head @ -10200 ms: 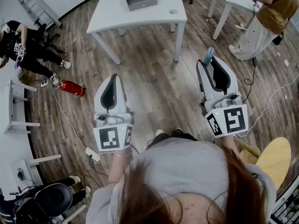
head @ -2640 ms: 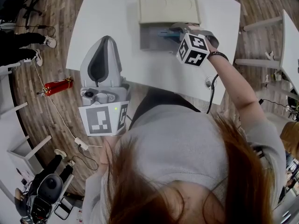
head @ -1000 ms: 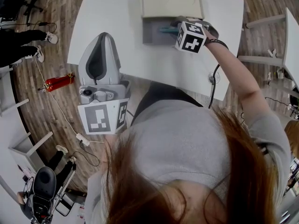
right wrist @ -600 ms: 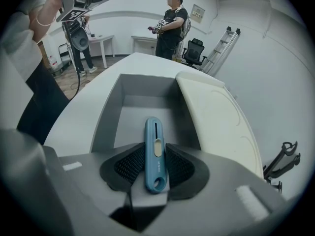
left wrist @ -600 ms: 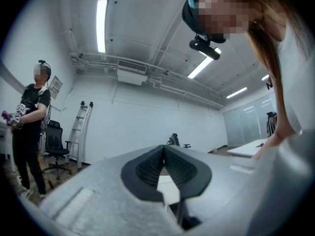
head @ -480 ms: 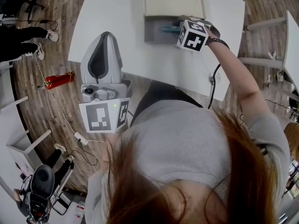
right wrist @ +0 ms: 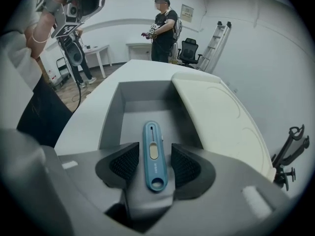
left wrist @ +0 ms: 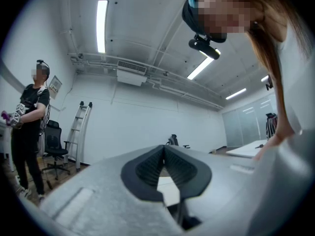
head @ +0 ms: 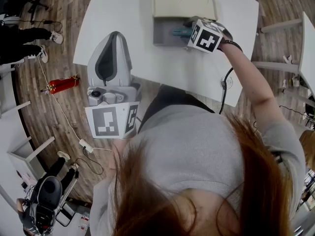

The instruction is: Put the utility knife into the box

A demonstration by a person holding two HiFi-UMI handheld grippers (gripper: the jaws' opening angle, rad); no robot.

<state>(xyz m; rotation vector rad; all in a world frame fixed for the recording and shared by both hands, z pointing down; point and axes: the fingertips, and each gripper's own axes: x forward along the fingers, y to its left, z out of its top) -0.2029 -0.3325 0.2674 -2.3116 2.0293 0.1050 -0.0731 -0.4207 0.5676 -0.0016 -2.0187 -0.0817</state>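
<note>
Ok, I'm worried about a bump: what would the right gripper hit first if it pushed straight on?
Likely the box floor: the right gripper's jaws have just opened and straddle the utility knife lying there. Depth unclear.

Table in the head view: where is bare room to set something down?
The white table is bare left of the grey box and its lid, and in front of them. Crowded: the box, where the utility knife sits between the just-opened jaws of the right gripper.

Bright, even light from ceiling strip lamps [left wrist: 102, 26]; soft shadows, heavy fisheye distortion, dark corners.
</note>
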